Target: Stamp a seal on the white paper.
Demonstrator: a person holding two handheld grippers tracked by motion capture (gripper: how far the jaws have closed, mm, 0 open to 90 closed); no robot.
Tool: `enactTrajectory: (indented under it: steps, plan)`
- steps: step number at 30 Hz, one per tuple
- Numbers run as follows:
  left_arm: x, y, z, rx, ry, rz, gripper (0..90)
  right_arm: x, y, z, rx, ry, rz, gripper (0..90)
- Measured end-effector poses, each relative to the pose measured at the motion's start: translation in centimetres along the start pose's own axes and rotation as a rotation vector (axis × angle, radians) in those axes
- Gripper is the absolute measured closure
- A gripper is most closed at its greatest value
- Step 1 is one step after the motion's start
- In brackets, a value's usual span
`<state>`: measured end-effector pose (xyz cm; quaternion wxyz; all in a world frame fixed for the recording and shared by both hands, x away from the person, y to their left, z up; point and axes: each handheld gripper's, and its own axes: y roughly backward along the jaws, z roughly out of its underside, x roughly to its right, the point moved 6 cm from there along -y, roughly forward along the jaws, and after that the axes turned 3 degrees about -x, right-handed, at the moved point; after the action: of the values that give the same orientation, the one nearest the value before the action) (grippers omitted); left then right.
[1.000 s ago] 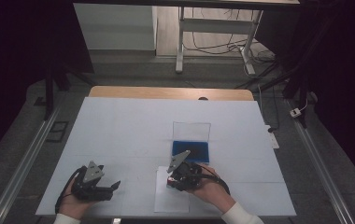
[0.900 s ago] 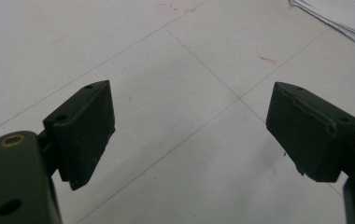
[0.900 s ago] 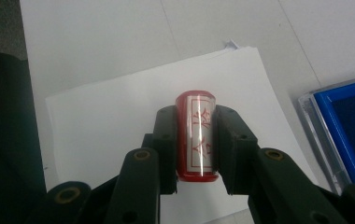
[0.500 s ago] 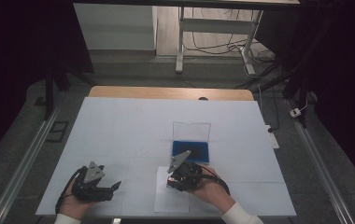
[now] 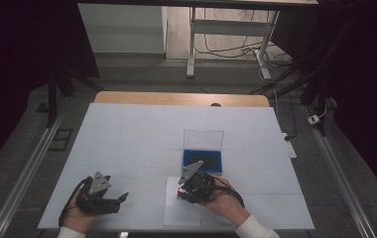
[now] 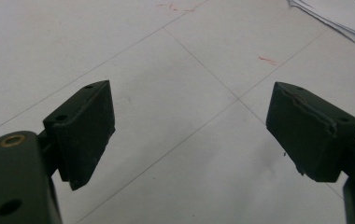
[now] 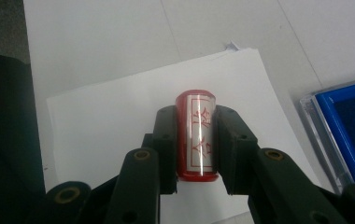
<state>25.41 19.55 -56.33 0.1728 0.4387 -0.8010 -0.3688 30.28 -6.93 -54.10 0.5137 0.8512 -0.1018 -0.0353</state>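
Observation:
A red cylindrical stamp [image 7: 197,135] with a silver label and red characters sits between the jaws of my right gripper [image 7: 196,140], which is shut on it. It hangs over a white sheet of paper [image 7: 119,126] near the table's front edge. In the high view the right gripper [image 5: 189,191] holds the stamp [image 5: 180,194] above the paper [image 5: 176,210]. Behind it lies a blue ink pad [image 5: 202,159] in a clear case with its lid raised. My left gripper [image 5: 114,201] rests at the front left, open, with bare table between its pads [image 6: 84,130].
The white table cover [image 5: 142,134] spreads wide to the back and left. The blue pad's edge [image 7: 341,130] lies right of the paper in the right gripper view. A stack of paper [image 6: 339,23] shows at the far right corner of the left gripper view.
The right gripper with the stamp has edged slightly toward the front over the paper. The left gripper has barely moved.

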Motion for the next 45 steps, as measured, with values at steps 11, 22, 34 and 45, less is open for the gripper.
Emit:
enactTrajectory:
  steps: [11, 22, 34, 45]
  plan:
    - [-0.1, 0.1, 0.0, 0.002, 0.003, 0.002, 15.8, -0.1, 0.5, -0.1, 0.010, 0.002, 0.016, 70.0]
    - [-0.1, 0.1, 0.0, 0.000, -0.001, 0.000, 15.8, -0.1, 0.5, -0.1, 0.023, 0.007, 0.006, 69.7]
    - [-0.1, 0.0, 0.0, -0.002, -0.005, -0.003, 15.8, 1.1, 2.8, -0.3, 0.135, -0.057, 0.018, 69.6]
    - [0.0, 0.0, 0.0, -0.002, -0.005, 0.000, 15.8, 2.4, 5.0, 0.2, 0.200, -0.102, 0.046, 69.6]
